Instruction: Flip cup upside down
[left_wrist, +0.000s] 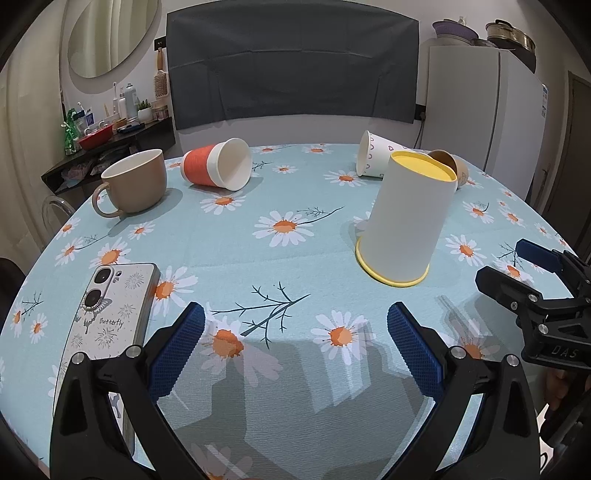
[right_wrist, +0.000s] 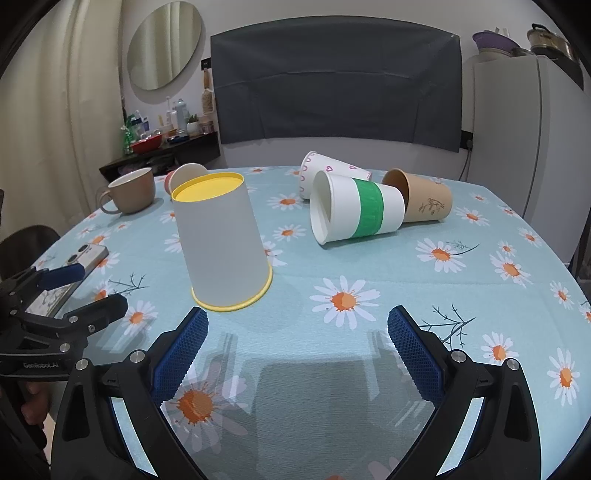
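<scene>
A white paper cup with a yellow rim stands upside down on the daisy tablecloth, mouth on the cloth, yellow bottom up; it also shows in the right wrist view. My left gripper is open and empty, near the table's front edge, the cup ahead to its right. My right gripper is open and empty, the cup just ahead to its left. Each gripper shows in the other's view: the right one and the left one.
Lying on their sides: an orange-banded cup, a green-banded cup, a heart-print cup and a brown cup. A tan mug stands upright at far left. A phone lies near the left gripper.
</scene>
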